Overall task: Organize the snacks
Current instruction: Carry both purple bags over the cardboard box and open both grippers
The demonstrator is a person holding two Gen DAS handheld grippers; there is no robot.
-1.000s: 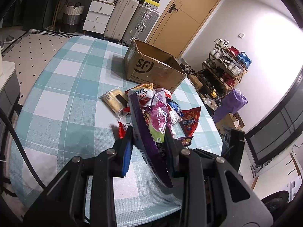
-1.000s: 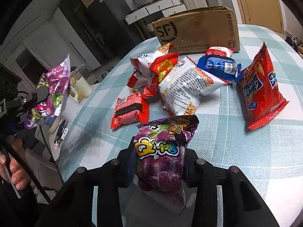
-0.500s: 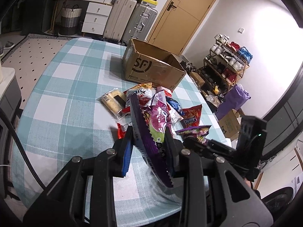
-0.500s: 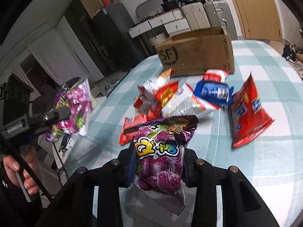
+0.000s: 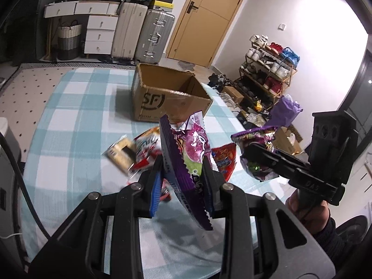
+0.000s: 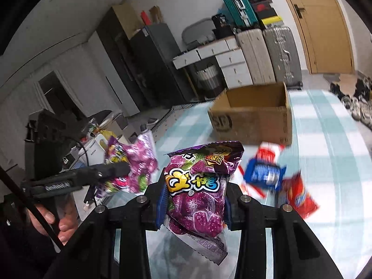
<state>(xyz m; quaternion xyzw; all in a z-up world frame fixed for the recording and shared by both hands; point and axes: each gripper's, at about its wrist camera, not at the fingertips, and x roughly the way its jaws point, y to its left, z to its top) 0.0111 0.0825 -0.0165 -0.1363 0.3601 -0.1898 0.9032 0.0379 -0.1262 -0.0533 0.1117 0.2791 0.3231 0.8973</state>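
Our left gripper (image 5: 183, 181) pinches a purple candy bag (image 5: 186, 162); our right gripper (image 6: 194, 207) pinches another purple bag (image 6: 197, 186), both above the table's (image 5: 76, 125) near edge, before the box (image 5: 167, 97).

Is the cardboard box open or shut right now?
Open. The cardboard box stands upright on the checked tablecloth with its top uncovered; the inner walls show, but its floor is hidden.

Two purple candy bags (image 5: 193, 153) (image 6: 197, 186) held aloft; cardboard box (image 5: 167, 97) open, upright.
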